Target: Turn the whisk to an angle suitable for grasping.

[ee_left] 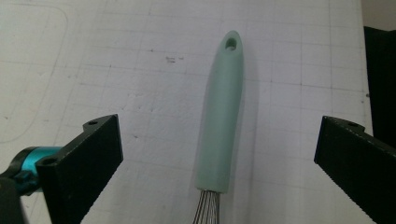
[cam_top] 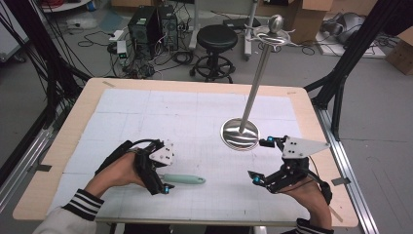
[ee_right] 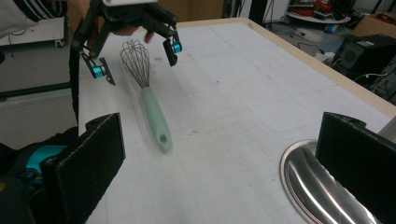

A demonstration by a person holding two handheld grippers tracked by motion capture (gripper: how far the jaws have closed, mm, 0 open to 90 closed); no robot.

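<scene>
Plainly, we have no vessel on the table (cam_top: 122, 97); the nearest thing to one is the round mirrored base (cam_top: 239, 134) of the steel stand, and it carries nothing but its own pole (cam_top: 256, 80), which rises to a hooked top with a ball. The whisk (cam_top: 184, 179) lies flat on the gridded white mat (cam_top: 195, 112), near the front edge, mint handle toward the middle. Our left gripper (cam_top: 162, 168) hovers over its wire end with jaws spread wide and nothing between them touching. In the high view the wires are hidden under that gripper; in the left gripper view they are cut off at the bottom edge. Our right gripper (cam_top: 261, 161) is also wide open and empty, just beside the stand's base. The right gripper view is slightly blurred around the handle. Bare mat lies open between the two grippers and behind the whisk.
</scene>
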